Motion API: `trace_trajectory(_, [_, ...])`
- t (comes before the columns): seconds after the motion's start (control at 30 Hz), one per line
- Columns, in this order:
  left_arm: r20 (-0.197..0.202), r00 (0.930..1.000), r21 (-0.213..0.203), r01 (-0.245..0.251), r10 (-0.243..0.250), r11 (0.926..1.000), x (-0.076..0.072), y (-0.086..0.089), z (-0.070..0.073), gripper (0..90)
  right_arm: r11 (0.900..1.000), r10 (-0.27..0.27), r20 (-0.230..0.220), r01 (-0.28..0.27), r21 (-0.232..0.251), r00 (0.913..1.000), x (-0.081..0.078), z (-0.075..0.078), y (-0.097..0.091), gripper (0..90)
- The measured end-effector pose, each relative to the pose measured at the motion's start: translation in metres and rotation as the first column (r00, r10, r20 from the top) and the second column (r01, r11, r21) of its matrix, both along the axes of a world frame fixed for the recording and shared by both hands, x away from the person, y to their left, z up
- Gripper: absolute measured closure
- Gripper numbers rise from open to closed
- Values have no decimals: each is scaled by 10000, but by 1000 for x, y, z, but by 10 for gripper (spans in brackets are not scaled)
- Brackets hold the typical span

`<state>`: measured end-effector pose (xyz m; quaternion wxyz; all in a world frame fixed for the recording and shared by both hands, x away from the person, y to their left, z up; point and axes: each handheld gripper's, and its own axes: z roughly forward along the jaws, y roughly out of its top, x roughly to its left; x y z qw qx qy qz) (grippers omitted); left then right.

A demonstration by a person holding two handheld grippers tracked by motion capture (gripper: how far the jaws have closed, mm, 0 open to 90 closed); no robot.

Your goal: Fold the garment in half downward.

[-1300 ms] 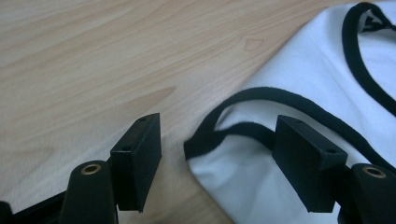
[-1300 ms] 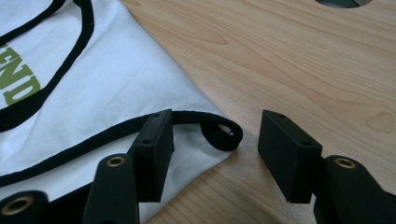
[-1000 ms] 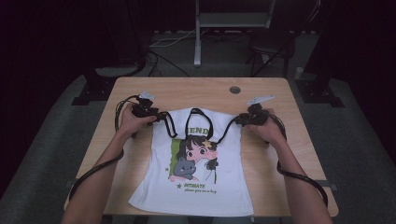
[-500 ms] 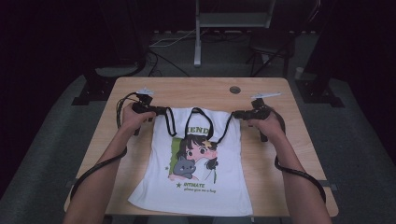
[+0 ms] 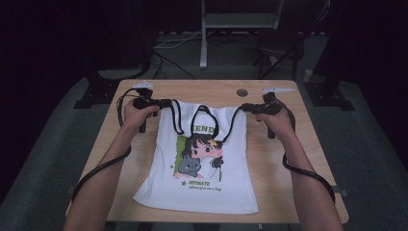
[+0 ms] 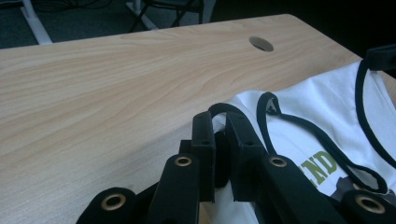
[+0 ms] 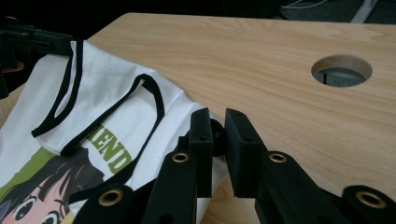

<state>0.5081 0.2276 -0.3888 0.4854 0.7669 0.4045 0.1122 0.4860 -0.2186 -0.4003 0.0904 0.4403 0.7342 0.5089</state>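
A dark room surrounds the pale wooden desk [image 5: 144, 159], where a white black-trimmed tank top with a cartoon print [image 5: 204, 183] lies flat. The left tongs [image 5: 166, 102] and right tongs [image 5: 244, 107] have just closed, each pinching a shoulder strap.

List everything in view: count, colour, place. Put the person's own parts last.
tank top: one, white with black trim and a cartoon print, flat on the table's middle, both shoulder corners pinched.
table: one, light wood, centre of the high view.
cable hole: one, round, far edge of the table.
chair: one, dark, on the floor beyond the table.
left gripper: one, black, shut on the tank top's left shoulder.
right gripper: one, black, shut on its right shoulder.
forearms: two, entering from the bottom edge.
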Motion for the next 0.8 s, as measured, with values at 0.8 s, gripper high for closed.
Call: trace_trajectory(0.8, [919,9935,-415,709,-669,9966,-22,6,35,829,9970,481,1567,-570,530,9865,-20,39,-3,825])
